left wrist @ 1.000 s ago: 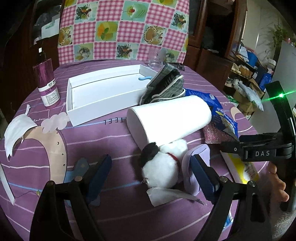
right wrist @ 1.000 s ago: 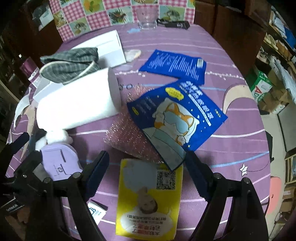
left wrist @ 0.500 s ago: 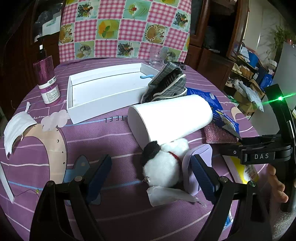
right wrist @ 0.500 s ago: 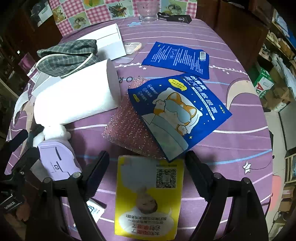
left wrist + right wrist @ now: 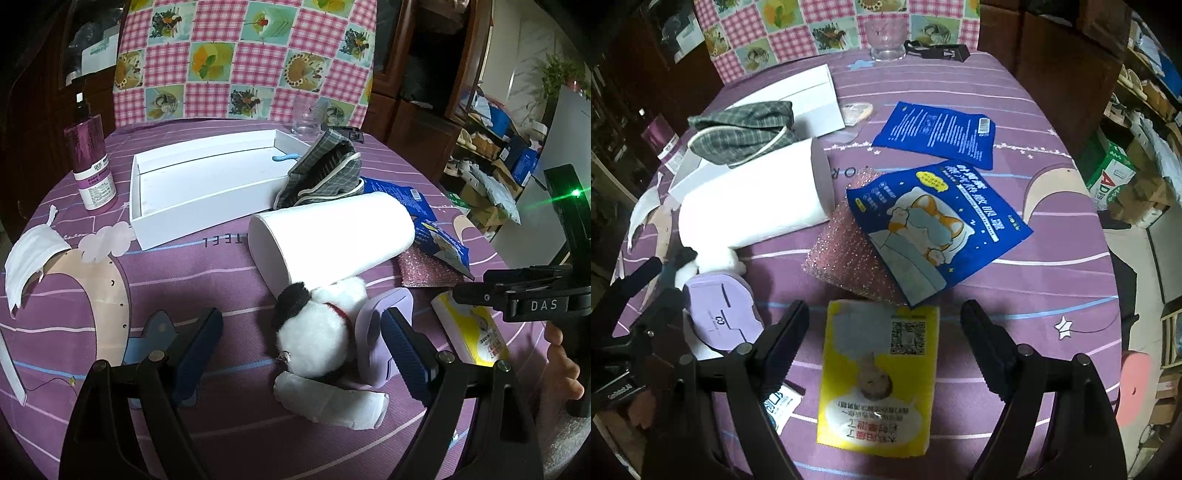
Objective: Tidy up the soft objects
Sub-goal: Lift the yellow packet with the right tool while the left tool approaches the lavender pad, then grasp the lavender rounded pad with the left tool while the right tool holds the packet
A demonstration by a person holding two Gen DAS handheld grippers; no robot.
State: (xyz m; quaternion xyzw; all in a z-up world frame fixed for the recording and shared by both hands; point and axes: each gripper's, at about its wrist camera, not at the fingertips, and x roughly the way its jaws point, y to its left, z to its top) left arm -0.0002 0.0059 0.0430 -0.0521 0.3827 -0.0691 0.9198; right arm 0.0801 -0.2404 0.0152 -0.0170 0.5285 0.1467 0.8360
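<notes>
A black-and-white plush toy (image 5: 317, 332) lies on the purple tablecloth, against a fallen white paper roll (image 5: 328, 240). My left gripper (image 5: 301, 343) is open, its fingers either side of the plush. A lilac foam pad (image 5: 380, 332) lies by the right finger, and it shows too in the right wrist view (image 5: 720, 317). A grey checked pouch (image 5: 325, 173) leans on the white tray (image 5: 155, 229). My right gripper (image 5: 882, 325) is open and empty over a yellow tissue pack (image 5: 879, 376), beside a pink sponge (image 5: 846, 258).
A purple spray bottle (image 5: 92, 162) and a white face mask (image 5: 29, 254) are at the left. Two blue sachets (image 5: 938, 221) (image 5: 934, 133) lie right of the roll. A glass (image 5: 886, 37) stands at the far edge. A white wrapper (image 5: 332, 398) lies under the plush.
My left gripper has moved forward toward the plush, which now lies between its fingers. My right gripper has advanced slightly over the yellow pack. Nothing has been picked up.
</notes>
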